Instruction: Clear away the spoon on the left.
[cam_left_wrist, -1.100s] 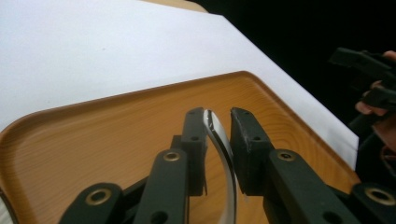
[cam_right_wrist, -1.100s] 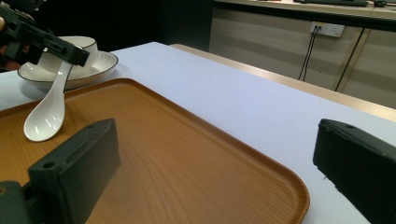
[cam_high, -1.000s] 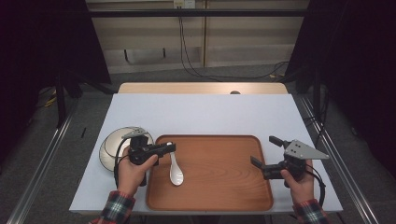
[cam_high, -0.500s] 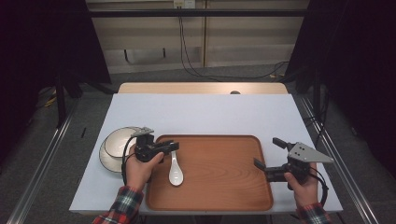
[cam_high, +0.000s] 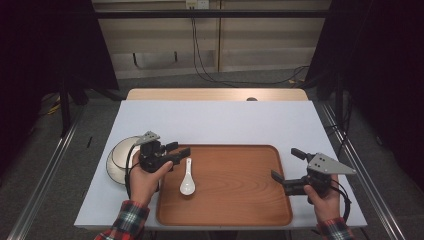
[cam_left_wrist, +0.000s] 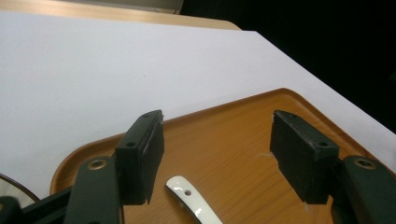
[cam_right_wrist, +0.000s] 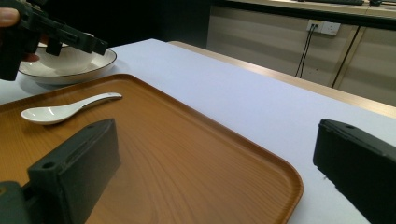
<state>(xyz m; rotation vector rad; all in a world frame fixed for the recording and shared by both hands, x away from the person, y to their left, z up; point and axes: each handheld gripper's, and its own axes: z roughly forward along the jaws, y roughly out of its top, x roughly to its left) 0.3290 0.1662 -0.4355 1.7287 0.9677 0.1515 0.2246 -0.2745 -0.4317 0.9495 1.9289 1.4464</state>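
White surface (cam_high: 215, 120) carries a wooden tray (cam_high: 235, 200) where the spoon (cam_high: 187, 181) lies, both grippers, left (cam_high: 181, 152) and right (cam_high: 285, 165), gaping empty; probably the spoon gets picked up next, needing jaws lowered astride its handle.

Bright even overhead light, dark surroundings, soft shadows, near fingers (cam_right_wrist: 74, 172) blurred

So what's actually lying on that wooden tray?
A single white spoon lies on the tray, near its left edge, bowl end toward the person. The left gripper hangs over the spoon's handle with open jaws, hiding the tip from above.
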